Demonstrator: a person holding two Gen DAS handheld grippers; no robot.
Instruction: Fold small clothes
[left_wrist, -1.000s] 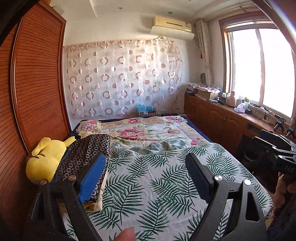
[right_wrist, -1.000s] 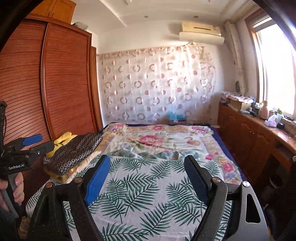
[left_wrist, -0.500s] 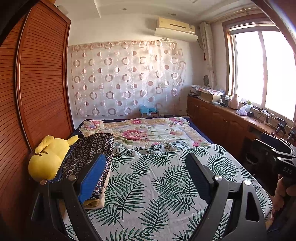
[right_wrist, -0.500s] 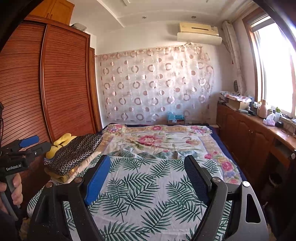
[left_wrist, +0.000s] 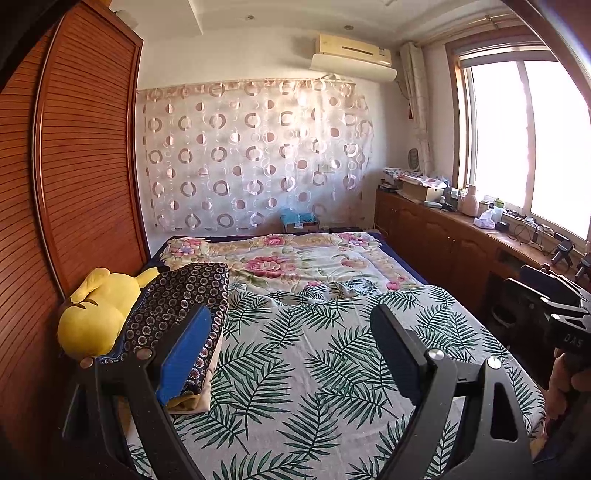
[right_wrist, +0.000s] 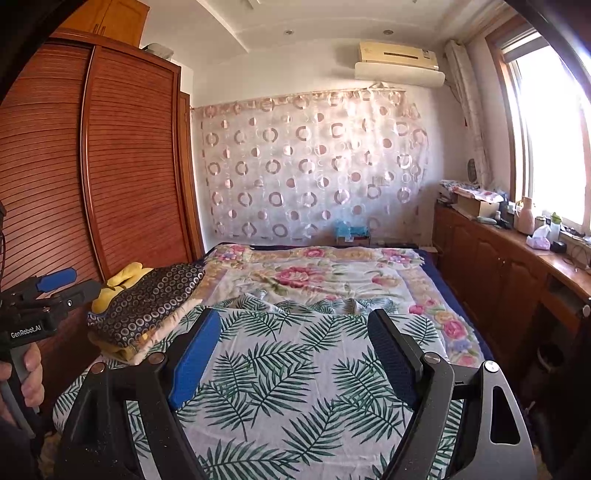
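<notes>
A bed (left_wrist: 303, 369) covered by a palm-leaf sheet (right_wrist: 295, 369) fills the room, with a floral blanket (left_wrist: 295, 262) beyond, a wooden wardrobe (left_wrist: 74, 184) on one side and a window (left_wrist: 524, 136) on the other. Folded clothes (left_wrist: 173, 306), dark circle print on top, lie stacked at the bed's edge against a yellow plush toy (left_wrist: 96, 314). The left hand-held gripper (left_wrist: 291, 339) and right hand-held gripper (right_wrist: 291, 343) hover above the sheet, jaws spread wide, holding nothing.
</notes>
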